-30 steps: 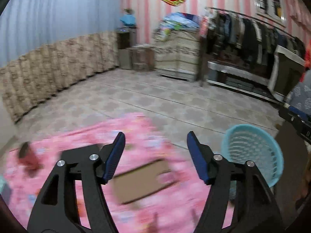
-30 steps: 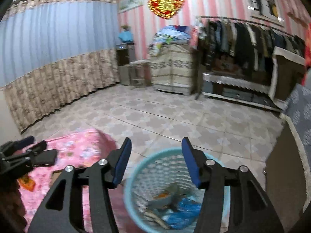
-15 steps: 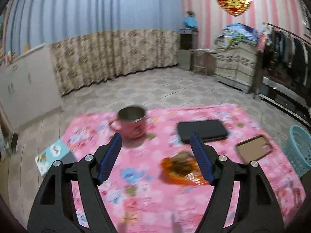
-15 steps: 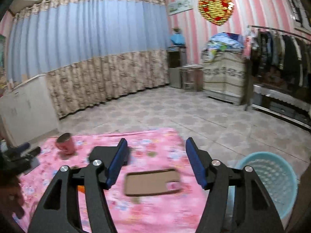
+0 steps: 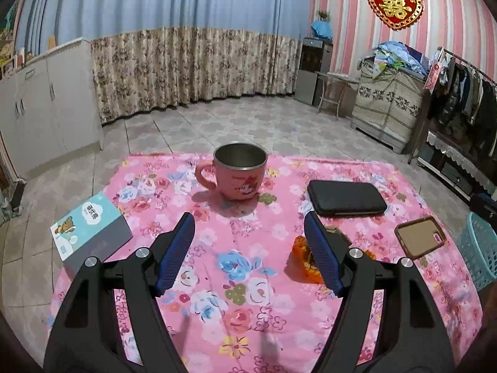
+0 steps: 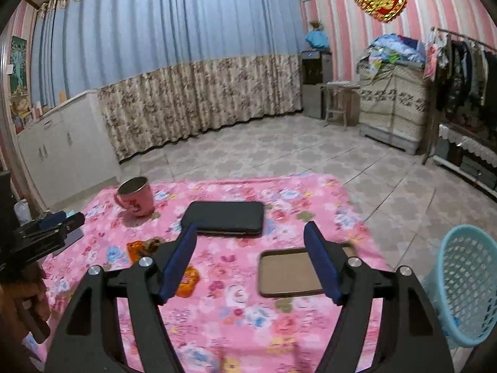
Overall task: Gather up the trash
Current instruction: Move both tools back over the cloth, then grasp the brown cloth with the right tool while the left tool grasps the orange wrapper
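Note:
An orange crumpled wrapper [image 5: 306,261] lies on the pink floral cloth [image 5: 248,279], partly hidden behind my left gripper's right finger. It also shows in the right wrist view [image 6: 139,248], partly behind the right gripper's left finger. My left gripper [image 5: 248,251] is open and empty above the cloth, to the left of the wrapper. My right gripper [image 6: 250,261] is open and empty over the cloth's right part. A light blue mesh basket [image 6: 466,283] stands on the floor right of the table; it also shows in the left wrist view [image 5: 480,251].
On the cloth stand a pink mug [image 5: 240,175], a black case [image 5: 346,199], a brown phone case [image 5: 421,239] and a teal-and-white box [image 5: 91,230] at the left edge. Tiled floor, curtains, a white cabinet and a clothes rack surround the table.
Both grippers swung left from the basket to over the table. The mug, black case and wrapper came into view. Both grippers stayed open.

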Demonstrator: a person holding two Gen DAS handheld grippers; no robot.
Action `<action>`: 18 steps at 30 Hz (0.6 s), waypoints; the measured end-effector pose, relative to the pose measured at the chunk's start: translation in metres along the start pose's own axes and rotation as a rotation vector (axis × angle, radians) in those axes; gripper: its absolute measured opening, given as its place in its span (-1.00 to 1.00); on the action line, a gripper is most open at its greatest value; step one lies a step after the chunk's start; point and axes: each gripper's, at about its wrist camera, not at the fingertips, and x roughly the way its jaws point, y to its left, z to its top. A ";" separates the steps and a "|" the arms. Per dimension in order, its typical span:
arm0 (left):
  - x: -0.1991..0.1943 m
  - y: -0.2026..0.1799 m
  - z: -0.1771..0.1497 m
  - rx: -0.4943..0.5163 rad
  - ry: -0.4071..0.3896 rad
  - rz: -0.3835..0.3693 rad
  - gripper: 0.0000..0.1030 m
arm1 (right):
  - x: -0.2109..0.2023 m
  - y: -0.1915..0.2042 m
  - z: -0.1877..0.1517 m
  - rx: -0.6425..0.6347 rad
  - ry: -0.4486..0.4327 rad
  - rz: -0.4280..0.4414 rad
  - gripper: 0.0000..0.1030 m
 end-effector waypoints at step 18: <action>0.044 0.057 0.001 -0.072 0.050 0.038 0.38 | 0.121 0.113 -0.027 -0.046 0.182 0.072 0.35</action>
